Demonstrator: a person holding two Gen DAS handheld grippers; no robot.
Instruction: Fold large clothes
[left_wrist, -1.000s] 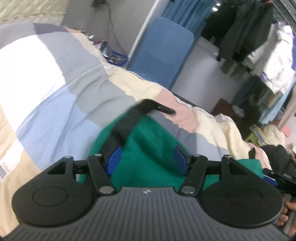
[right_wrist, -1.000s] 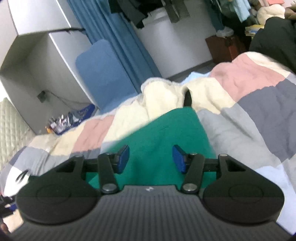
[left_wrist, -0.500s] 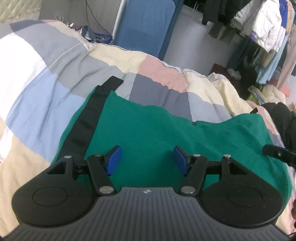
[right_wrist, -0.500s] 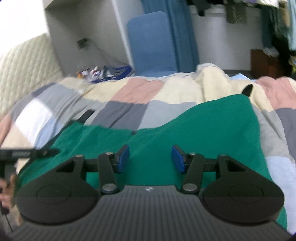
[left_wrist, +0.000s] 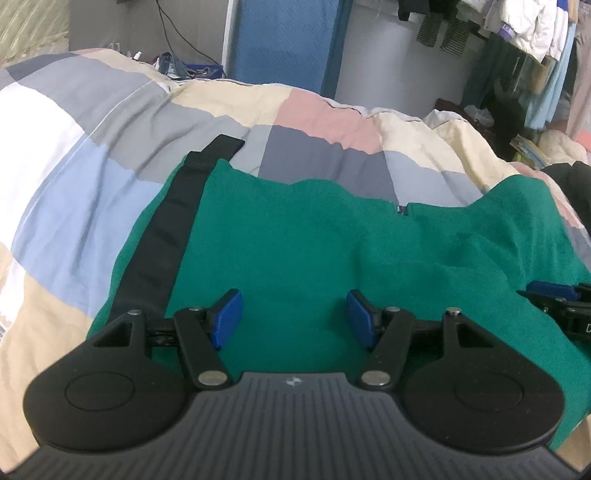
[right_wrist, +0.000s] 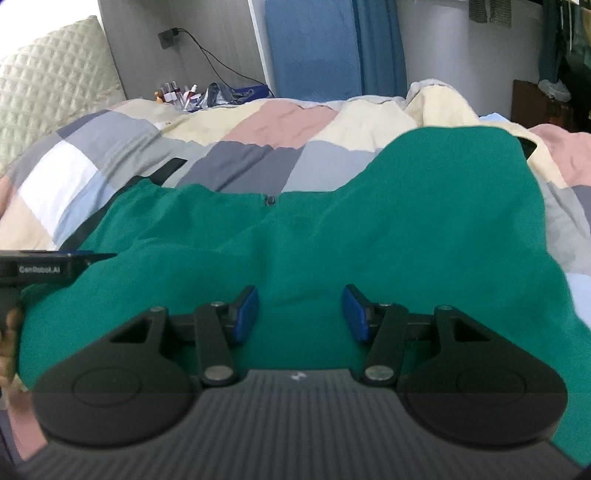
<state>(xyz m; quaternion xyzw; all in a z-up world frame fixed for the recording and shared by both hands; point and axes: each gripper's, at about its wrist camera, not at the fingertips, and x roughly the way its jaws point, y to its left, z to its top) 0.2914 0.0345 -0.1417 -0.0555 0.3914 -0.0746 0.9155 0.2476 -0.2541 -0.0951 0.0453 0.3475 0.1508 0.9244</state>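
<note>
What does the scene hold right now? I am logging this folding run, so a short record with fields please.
surface: patchwork quilt in grey, white, blue, cream and pink
garment: green garment spread flat on the quilt
trim: black strap along the garment's left edge in the left wrist view
fastener: small zip pull at the far edge
left gripper: open, above the green cloth, nothing between the pads
right gripper: open, above the green cloth, nothing held
background: hanging clothes
</note>
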